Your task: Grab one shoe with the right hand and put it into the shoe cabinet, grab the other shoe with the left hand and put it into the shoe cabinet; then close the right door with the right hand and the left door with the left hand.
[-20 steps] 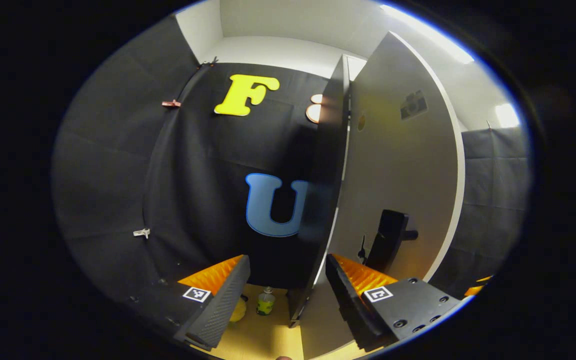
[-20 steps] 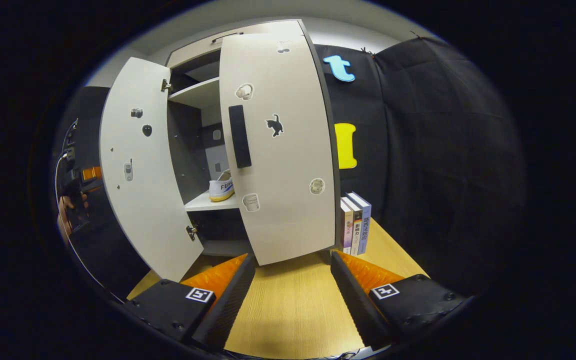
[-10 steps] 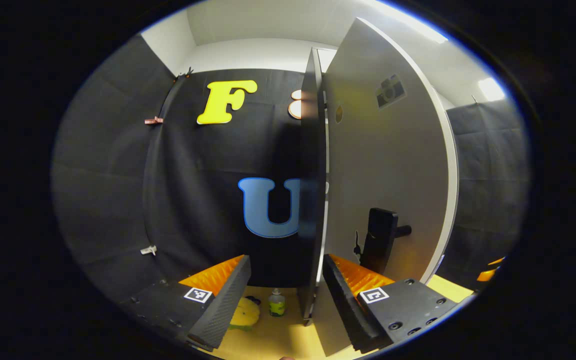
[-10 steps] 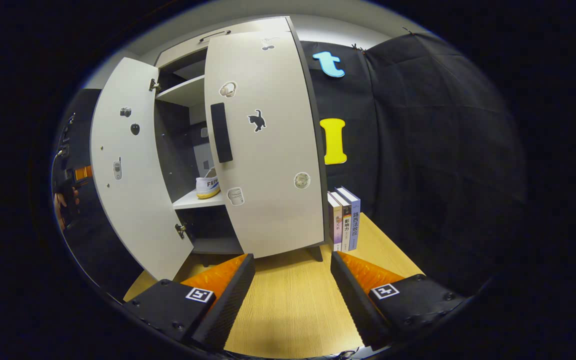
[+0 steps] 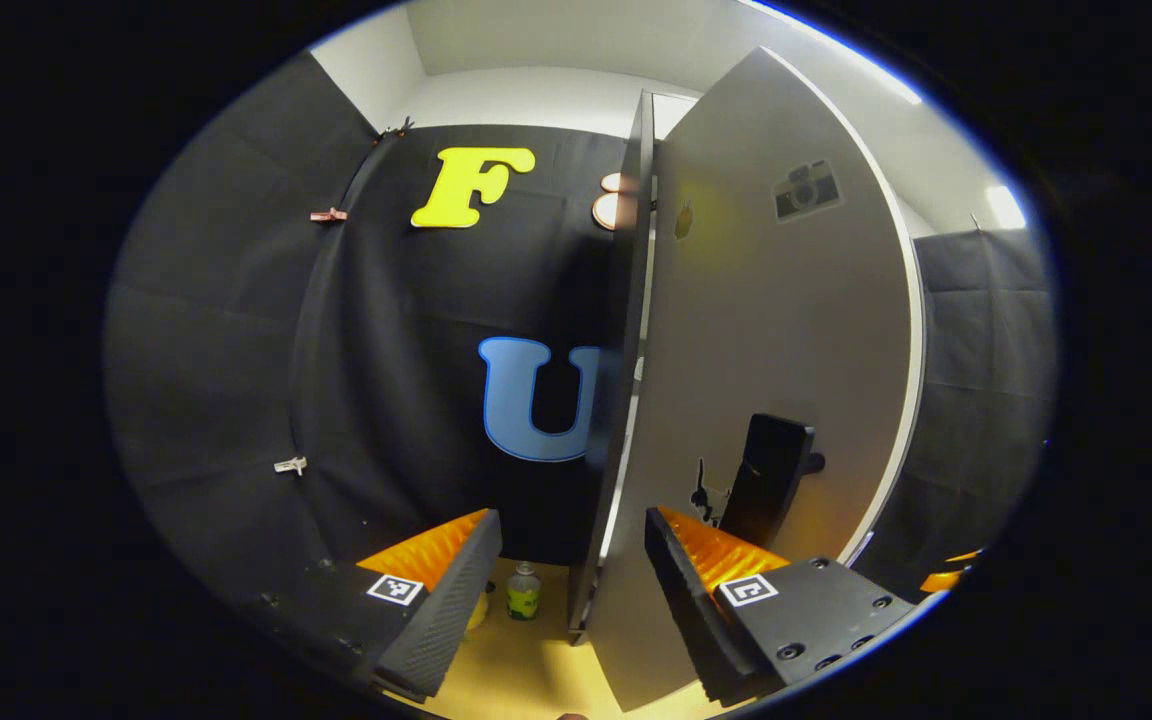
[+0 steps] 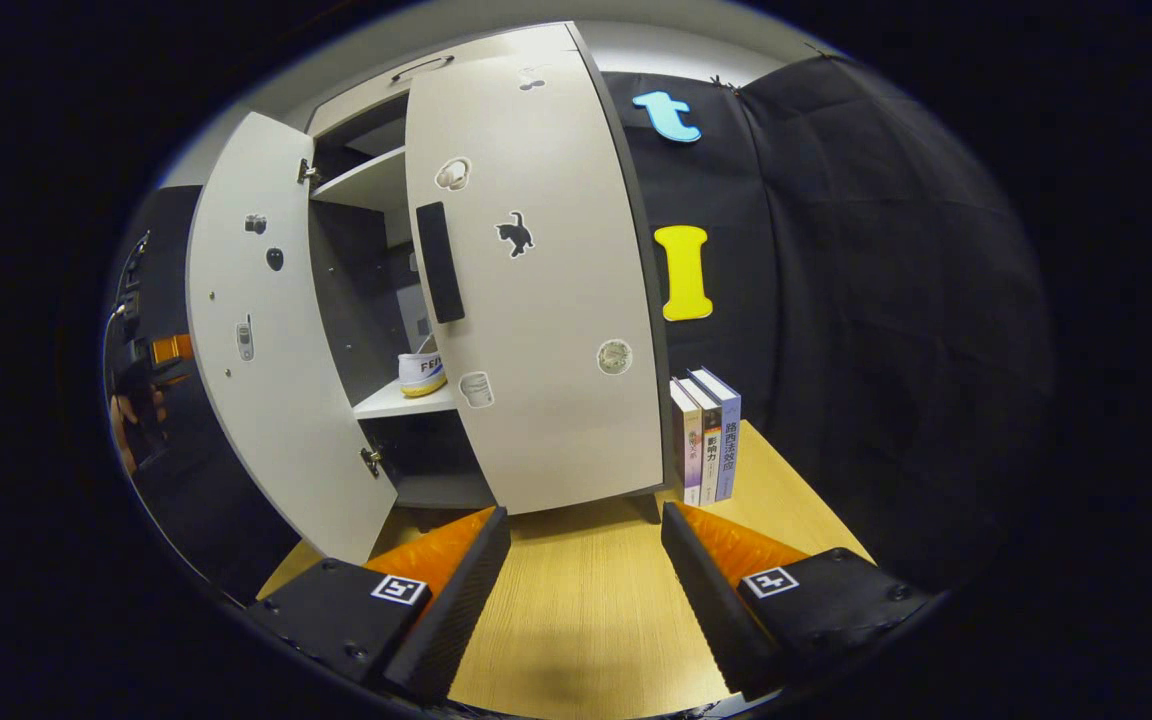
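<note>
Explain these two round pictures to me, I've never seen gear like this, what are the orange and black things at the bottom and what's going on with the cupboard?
There is no robot here. A person holds a hand-held gripper in each hand, and a fisheye camera rides on each one, which is why the pictures look round and bent.

In the left gripper view, the left hand-held gripper is open, its fingers on either side of the edge of the left door, which stands ajar; I cannot tell whether they touch it.

In the right gripper view, the right hand-held gripper is open and holds nothing, above the wooden table. Ahead is the shoe cabinet, with the right door nearly shut. A white shoe sits on a shelf in the gap. Some books stand beside the cabinet.
</note>
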Available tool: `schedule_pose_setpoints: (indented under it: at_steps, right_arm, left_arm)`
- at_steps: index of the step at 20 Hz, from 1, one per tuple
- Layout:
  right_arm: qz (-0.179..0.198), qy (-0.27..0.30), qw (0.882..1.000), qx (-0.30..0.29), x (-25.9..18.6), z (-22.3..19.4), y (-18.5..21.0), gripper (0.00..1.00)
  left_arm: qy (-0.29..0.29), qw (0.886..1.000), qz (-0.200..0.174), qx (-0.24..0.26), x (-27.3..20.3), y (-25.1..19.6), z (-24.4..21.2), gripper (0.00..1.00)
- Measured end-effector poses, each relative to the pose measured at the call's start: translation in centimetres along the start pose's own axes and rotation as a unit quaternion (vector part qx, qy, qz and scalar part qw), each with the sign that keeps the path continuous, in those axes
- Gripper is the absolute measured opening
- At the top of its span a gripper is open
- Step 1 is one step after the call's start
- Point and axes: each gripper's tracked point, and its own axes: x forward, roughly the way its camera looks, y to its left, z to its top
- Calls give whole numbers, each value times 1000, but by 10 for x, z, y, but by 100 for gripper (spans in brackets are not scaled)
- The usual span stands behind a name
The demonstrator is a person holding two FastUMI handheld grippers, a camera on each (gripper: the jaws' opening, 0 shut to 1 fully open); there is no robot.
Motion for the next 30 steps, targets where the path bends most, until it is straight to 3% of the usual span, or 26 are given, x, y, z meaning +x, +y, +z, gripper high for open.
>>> schedule_pose_setpoints:
  at_steps: [9, 15, 19, 24, 30]
  right_arm:
    - [14, -3, 1000, 9, 26, 19, -34, 98]
    - [9, -7, 1000, 19, 34, 26, -58, 98]
    - [-2, -10, 1000, 25, 36, 28, -76, 98]
    - [-8, -4, 1000, 29, 35, 21, -81, 98]
    - [7, -18, 1000, 12, 36, 28, -57, 98]
  left_arm:
    - [11, 1000, -10, 0, 16, -54, -8, 92]
    - [16, 999, -31, 2, 44, -113, -17, 94]
    - [17, 998, -31, 53, 58, -149, -23, 94]
    - [2, 994, -8, 109, 45, -172, -40, 93]
    - [6, 998, -9, 68, -3, -185, -69, 94]
